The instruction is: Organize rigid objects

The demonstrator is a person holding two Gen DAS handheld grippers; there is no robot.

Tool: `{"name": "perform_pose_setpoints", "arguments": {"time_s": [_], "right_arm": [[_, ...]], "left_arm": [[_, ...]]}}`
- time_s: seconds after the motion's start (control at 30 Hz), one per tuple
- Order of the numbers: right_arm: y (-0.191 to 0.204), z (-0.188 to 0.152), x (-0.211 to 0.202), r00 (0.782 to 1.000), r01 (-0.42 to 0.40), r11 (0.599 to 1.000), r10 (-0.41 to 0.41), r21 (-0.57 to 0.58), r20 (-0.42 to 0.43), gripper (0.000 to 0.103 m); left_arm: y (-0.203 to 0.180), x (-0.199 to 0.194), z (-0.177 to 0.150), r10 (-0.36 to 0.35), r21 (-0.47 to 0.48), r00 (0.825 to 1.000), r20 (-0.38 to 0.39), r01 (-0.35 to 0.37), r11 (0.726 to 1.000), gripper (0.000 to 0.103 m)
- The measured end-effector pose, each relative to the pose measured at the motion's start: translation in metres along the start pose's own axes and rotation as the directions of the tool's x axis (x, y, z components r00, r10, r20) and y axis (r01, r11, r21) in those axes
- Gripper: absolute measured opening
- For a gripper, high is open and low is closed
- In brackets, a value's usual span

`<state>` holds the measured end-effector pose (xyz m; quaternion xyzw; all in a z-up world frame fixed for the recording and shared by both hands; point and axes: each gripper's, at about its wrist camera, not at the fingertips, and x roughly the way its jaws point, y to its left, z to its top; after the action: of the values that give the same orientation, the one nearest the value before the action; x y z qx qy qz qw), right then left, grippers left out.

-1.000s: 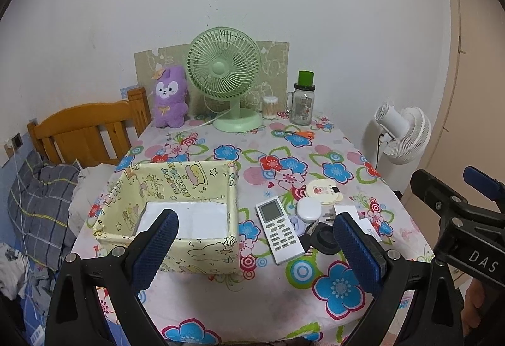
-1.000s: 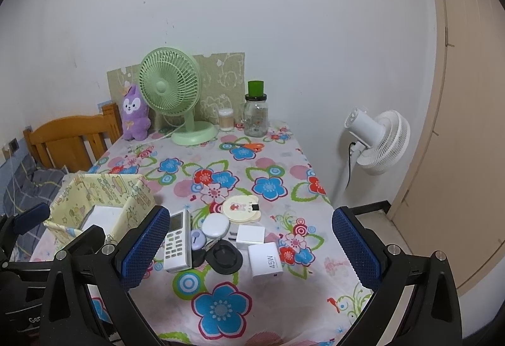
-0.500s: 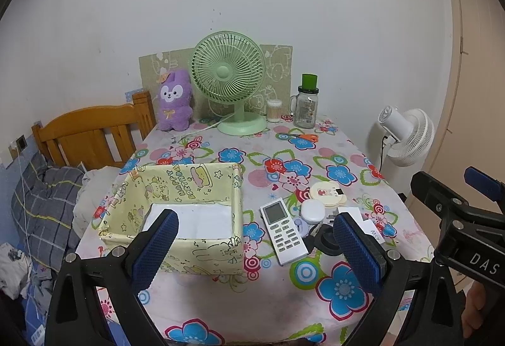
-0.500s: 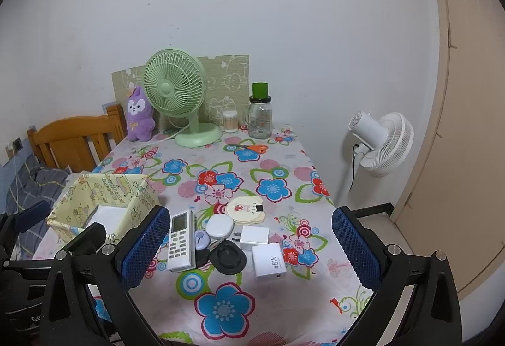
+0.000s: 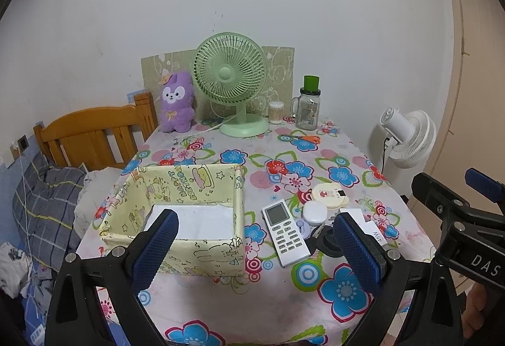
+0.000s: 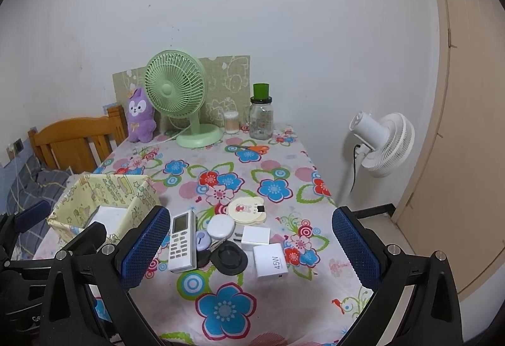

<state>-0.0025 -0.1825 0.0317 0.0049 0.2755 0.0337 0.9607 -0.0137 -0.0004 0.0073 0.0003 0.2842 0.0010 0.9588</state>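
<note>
A yellow patterned fabric box stands at the table's near left with a white flat item inside. Right of it lies a cluster: a white remote, a white round case, a black round disc, two white chargers, a small purple item and a bear-shaped mirror. My left gripper is open and empty, held above the near table edge. My right gripper is open and empty, held in front of the cluster.
A green desk fan, purple plush, cotton swab jar, glass jar with green lid and orange scissors stand at the back. A wooden chair is at left, a white floor fan at right.
Both grippers have drawn back and risen a little, so the table looks slightly farther away. Nothing on the table has moved.
</note>
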Motion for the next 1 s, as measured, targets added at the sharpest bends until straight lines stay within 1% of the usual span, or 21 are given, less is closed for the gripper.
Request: {"name": "perform_pose_setpoints", "arguments": {"time_s": [0.27,0.53,0.8,1.0], "right_arm": [[0.0,-0.005,0.014,1.0,0.003,1.0,-0.003,-0.008,-0.015,0.103],[-0.004,-0.013,0.034,0.999,-0.038,0.999,0.037,-0.016,-0.034,0.103],[-0.013,-0.025,0.061,0.998,-0.03,0.999,0.028,-0.037,-0.054,0.103],[-0.02,-0.041,0.082,0.996,-0.024,0.998,0.02,-0.056,-0.086,0.101]], "left_arm": [[-0.002,0.016,-0.004,0.004,-0.008,1.0,-0.031,-0.005,1.0,0.1],[-0.008,0.035,-0.013,0.003,-0.038,0.999,-0.05,-0.004,0.999,0.1],[-0.018,0.057,-0.027,0.022,-0.058,0.996,-0.088,-0.027,0.998,0.1],[-0.029,0.076,-0.043,0.017,-0.069,0.993,-0.116,-0.025,0.997,0.1]]}}
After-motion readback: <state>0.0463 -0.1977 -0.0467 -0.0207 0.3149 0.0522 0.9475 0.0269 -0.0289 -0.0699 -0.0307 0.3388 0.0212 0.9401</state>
